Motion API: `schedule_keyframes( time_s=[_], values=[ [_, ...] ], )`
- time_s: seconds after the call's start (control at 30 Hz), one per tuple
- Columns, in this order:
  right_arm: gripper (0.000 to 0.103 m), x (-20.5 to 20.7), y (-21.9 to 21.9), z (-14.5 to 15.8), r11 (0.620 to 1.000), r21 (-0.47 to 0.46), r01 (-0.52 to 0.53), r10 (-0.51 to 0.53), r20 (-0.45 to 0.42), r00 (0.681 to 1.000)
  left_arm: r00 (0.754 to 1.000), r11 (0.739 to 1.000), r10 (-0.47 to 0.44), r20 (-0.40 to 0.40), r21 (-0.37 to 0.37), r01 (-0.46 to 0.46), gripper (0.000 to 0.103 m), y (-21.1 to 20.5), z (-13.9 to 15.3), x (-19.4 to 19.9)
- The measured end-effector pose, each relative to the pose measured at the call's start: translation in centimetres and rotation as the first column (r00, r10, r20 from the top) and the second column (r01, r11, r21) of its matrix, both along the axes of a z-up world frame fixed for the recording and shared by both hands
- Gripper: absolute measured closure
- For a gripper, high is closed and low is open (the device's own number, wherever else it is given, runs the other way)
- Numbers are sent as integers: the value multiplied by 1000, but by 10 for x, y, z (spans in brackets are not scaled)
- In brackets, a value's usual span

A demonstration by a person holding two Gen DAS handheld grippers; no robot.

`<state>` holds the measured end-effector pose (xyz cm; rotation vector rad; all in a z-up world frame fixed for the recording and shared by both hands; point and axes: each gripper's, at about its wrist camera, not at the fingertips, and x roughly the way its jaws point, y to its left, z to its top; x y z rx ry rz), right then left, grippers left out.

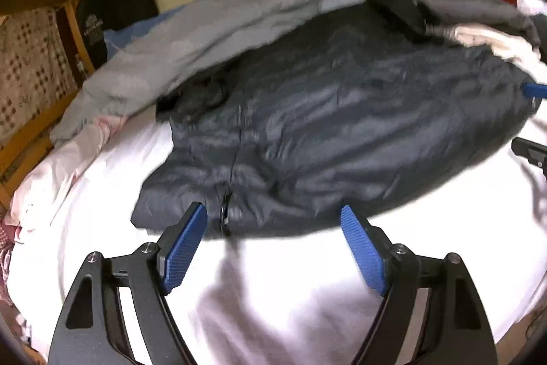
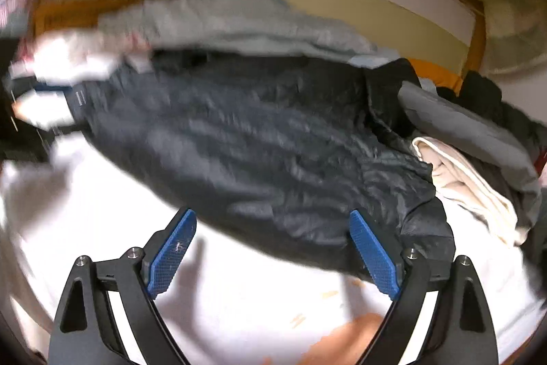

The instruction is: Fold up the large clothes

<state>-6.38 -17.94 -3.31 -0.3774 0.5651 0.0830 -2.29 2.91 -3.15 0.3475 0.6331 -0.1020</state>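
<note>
A big dark puffy jacket (image 1: 324,139) lies spread out flat on a bed with a white sheet (image 1: 280,289). It has a zipper (image 1: 227,211) running down its front, and the zipper end sits at the near edge of the jacket.

The left claw (image 1: 273,224) is spread wide. Its two blue pads (image 1: 184,255) are apart and nothing is pinched between them. It hangs just at the near edge of the jacket, close to the zipper end.

The right claw (image 2: 271,228) is spread wide too. It holds nothing. Its tips are right at the edge of the jacket, toward the other end of it. This view is blurry, so I cannot tell if the pads touch the cloth.

Behind the jacket lies a light grey blanket (image 1: 191,47), bunched up. To the right of the jacket sits a pile of other clothes (image 1: 478,16), with a cream-colored cloth (image 2: 468,180) and a grey one (image 2: 468,122) on it. A pink and white cover (image 1: 61,166) is crumpled at the left side of the bed. A wooden bed frame (image 1: 73,23) runs along the far side.
</note>
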Motion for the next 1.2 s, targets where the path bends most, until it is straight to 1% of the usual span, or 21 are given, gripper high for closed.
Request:
schedule_keyframes(
  time_s=[0.07,0.2,0.27,0.3,0.33,0.37,0.4,0.47,0.5,0.53,0.57,0.6,0.67,0.7,0.8,0.9,0.97,1.0,1.07,1.13,1.2],
  values=[
    [11,4,1,-7,998,-45,36,-37,-5,999,999,1000,-6,-51,29,8,23,-2,-10,3],
    [11,7,-6,-7,995,-58,86,-85,25,996,999,999,34,23,32,-35,19,-2,-8,4],
    [11,12,-12,-9,990,-70,120,-117,39,992,990,992,62,124,104,-75,19,-5,-11,7],
    [11,15,-15,-10,989,-68,132,-129,45,991,975,971,102,196,193,-141,19,-8,-17,12],
    [10,18,-22,-11,989,-51,141,-138,55,989,966,949,146,215,245,-198,19,-7,-22,22],
    [10,20,-27,-11,988,-36,151,-149,59,987,969,959,165,186,200,-202,20,0,-19,28],
    [10,23,-33,-11,985,-19,170,-168,58,984,969,967,187,163,144,-210,27,9,-16,32],
    [10,31,-53,-9,974,51,221,-223,36,974,963,967,237,125,66,-246,37,26,-14,38],
    [20,31,-66,-7,964,118,238,-241,12,970,966,970,235,106,33,-240,51,31,-14,39],
    [34,32,-74,-5,957,154,247,-248,-9,969,968,972,232,97,20,-235,84,33,-15,40],
    [60,31,-78,-4,953,167,252,-251,-24,968,966,970,237,102,26,-241,87,33,-15,38],
    [67,30,-80,-3,953,183,242,-239,-34,970,967,973,225,122,32,-231,90,30,-14,34],
    [79,20,-77,3,959,168,227,-233,16,972,963,972,209,171,71,-223,92,19,-8,22],
    [81,14,-75,8,960,156,231,-241,46,969,959,970,209,190,85,-228,92,16,-2,14],
    [82,-5,-78,30,956,197,218,-236,73,969,958,975,209,199,27,-218,92,19,26,-11],
    [81,-27,-87,47,954,249,169,-187,51,981,959,972,233,159,-63,-226,90,33,46,-27],
    [80,-40,-91,49,951,265,157,-176,49,983,968,970,223,110,-121,-210,90,42,50,-32],
    [80,-45,-91,49,953,262,152,-169,46,985,972,971,216,94,-126,-203,89,43,49,-34],
    [78,-50,-88,49,961,233,150,-165,47,985,976,976,206,68,-85,-200,90,40,46,-36],
    [76,-48,-87,50,964,213,159,-172,42,984,985,980,170,28,-108,-167,91,41,46,-38],
    [71,-49,-87,48,962,210,176,-187,33,982,985,980,174,11,-103,-172,91,38,45,-39]
  ],
)
